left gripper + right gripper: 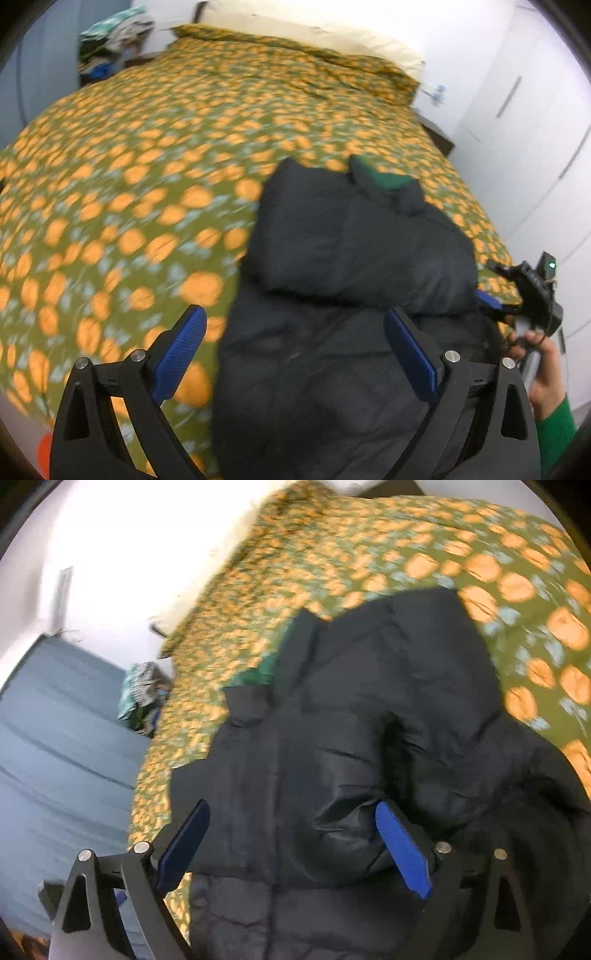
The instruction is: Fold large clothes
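Broadly, the bed [155, 155] fills both views, covered by an olive bedspread printed with orange and pale blue blotches. Landmark for all positions: the black puffer jacket [354, 258].

Room. White wall beyond the jacket, at the head of the bed, with a cream pillow [317, 33] along it. White wardrobe doors [532, 122] stand past the bed's edge on the jacket's right in my left wrist view. A heap of mixed laundry [110, 44] sits far beyond the jacket at the bed's far left corner. In the right wrist view grey-blue floor [62, 746] lies left of the jacket, below the bed's edge.

Surface. Jacket lies on the near right part of the bed, folded over itself, upper layer doubled onto the lower. Green lining [388, 181] shows at its far end. Bedspread left of and beyond the jacket is bare fabric.

Edges. Jacket's right side runs near the bed's edge; only a narrow strip of bedspread shows there.

Grippers. My left gripper [295, 354] hangs over the jacket's near left edge, jaws wide apart, nothing pinched. My right gripper [291, 845] is over the jacket's near part, jaws spread wide; one blue pad [402, 849] lies against a crease. Right hand [543, 376], green sleeve, visible at the jacket's right.
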`<state>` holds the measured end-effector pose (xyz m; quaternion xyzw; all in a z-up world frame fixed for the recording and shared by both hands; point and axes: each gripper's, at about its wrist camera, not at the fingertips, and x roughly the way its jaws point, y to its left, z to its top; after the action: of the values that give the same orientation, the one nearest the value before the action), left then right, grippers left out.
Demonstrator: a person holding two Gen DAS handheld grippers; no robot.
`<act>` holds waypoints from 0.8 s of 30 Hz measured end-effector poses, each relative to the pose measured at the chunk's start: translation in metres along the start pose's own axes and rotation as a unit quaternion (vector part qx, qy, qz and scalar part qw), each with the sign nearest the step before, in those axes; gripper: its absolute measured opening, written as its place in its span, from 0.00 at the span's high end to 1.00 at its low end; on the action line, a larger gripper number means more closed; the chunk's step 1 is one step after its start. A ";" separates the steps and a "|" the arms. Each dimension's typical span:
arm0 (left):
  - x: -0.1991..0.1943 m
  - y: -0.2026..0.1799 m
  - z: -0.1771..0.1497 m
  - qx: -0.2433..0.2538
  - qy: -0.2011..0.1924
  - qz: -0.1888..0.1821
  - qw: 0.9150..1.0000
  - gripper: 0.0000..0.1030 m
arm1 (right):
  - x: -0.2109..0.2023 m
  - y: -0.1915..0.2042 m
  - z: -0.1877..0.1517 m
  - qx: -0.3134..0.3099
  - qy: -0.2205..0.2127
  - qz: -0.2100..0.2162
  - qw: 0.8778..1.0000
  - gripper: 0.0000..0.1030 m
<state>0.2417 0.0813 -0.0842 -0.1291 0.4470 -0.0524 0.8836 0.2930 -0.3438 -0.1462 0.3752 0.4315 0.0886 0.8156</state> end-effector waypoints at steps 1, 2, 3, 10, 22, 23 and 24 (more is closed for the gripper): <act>-0.001 0.005 -0.002 -0.004 0.000 0.001 1.000 0.06 | -0.003 -0.003 -0.003 0.004 -0.005 0.001 1.000 0.09; -0.002 0.010 -0.008 -0.009 0.001 0.003 1.000 0.06 | -0.008 -0.007 -0.006 0.007 -0.010 -0.004 1.000 0.09; -0.001 0.014 -0.012 -0.014 0.002 0.002 1.000 0.06 | -0.009 -0.009 -0.007 0.007 -0.011 -0.006 1.000 0.09; 0.021 0.009 -0.019 -0.041 0.021 -0.005 0.999 0.06 | 0.027 0.013 0.005 -0.076 0.030 -0.035 0.996 0.66; 0.038 -0.001 -0.024 -0.008 0.030 0.010 0.999 0.06 | -0.004 0.027 0.086 -0.190 -0.043 -0.131 0.972 0.90; 0.043 -0.005 -0.024 0.000 0.036 0.012 0.999 0.06 | 0.007 0.017 0.081 -0.193 -0.028 -0.148 0.969 0.90; 0.046 -0.008 -0.023 0.005 0.040 0.014 0.999 0.06 | 0.017 0.010 0.077 -0.194 -0.016 -0.159 0.968 0.86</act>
<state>0.2506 0.0601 -0.1310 -0.1163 0.4831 -0.0476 0.8665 0.3647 -0.3703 -0.1236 0.1381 0.4473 0.0337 0.8830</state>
